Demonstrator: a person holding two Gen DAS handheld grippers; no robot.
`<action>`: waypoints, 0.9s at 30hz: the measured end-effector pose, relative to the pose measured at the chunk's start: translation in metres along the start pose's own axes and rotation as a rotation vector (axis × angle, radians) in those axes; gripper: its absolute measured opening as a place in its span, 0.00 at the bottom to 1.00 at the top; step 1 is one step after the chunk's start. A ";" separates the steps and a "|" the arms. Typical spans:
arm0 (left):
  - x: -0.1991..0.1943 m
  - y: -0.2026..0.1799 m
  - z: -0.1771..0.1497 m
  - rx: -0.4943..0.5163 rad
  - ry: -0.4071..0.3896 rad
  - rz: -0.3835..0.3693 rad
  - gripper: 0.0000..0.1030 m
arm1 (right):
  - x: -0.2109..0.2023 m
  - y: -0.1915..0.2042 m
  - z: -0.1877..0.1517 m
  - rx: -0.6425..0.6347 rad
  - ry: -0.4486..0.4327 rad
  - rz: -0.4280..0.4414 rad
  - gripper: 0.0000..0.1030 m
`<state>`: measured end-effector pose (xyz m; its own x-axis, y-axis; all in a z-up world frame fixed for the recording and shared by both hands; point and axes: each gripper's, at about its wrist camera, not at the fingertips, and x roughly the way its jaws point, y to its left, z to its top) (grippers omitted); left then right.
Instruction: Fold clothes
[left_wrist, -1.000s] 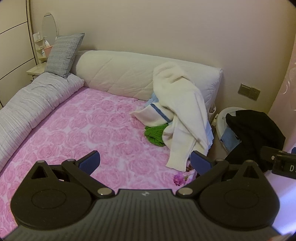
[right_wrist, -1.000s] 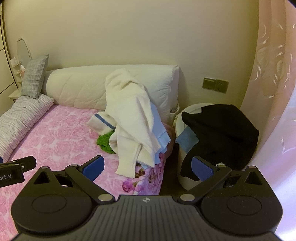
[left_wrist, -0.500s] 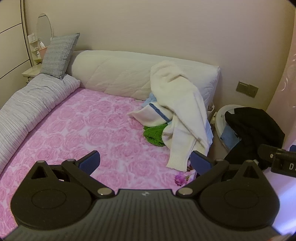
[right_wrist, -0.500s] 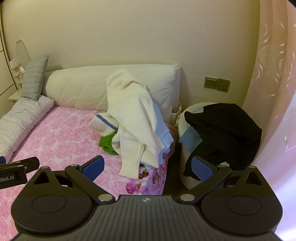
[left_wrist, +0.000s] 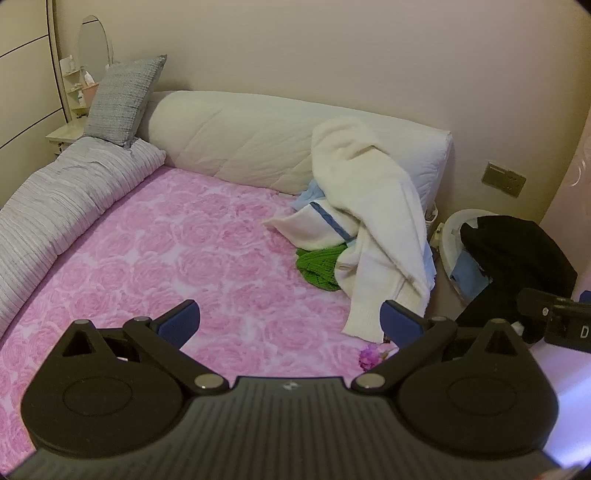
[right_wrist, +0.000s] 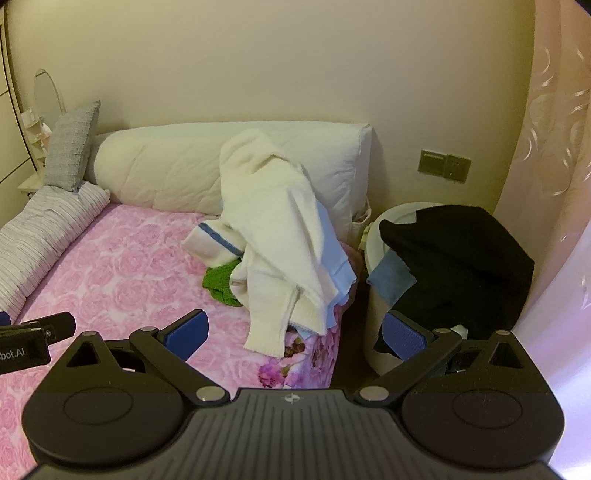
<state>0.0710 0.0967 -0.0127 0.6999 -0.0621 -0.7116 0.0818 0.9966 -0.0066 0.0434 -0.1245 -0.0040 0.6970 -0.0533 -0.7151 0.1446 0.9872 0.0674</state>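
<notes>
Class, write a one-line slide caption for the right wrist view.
Open right gripper faces a cream sweater heaped on the pink bed.

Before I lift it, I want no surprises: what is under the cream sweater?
Under the cream sweater show a green knit, a blue-striped cream piece and pale blue cloth. Anything deeper is covered.

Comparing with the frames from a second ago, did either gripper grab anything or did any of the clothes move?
Nothing was grabbed. Only the views drift slightly; the left gripper and right gripper stay open and empty, short of the laundry. The cream sweater, green garment and black garment on the basket lie as before.
</notes>
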 end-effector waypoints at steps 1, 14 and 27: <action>0.002 0.000 0.000 0.002 0.003 -0.002 1.00 | 0.002 0.001 0.000 0.003 0.002 -0.003 1.00; 0.040 -0.007 0.013 -0.001 0.037 -0.011 1.00 | 0.036 0.005 0.010 0.006 0.022 -0.028 1.00; 0.138 -0.023 0.051 -0.044 0.113 -0.081 0.99 | 0.135 -0.030 0.043 0.026 0.120 0.019 0.76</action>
<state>0.2016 0.0622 -0.0748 0.6074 -0.1389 -0.7822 0.1018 0.9901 -0.0968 0.1634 -0.1679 -0.0729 0.6109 -0.0150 -0.7915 0.1518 0.9835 0.0985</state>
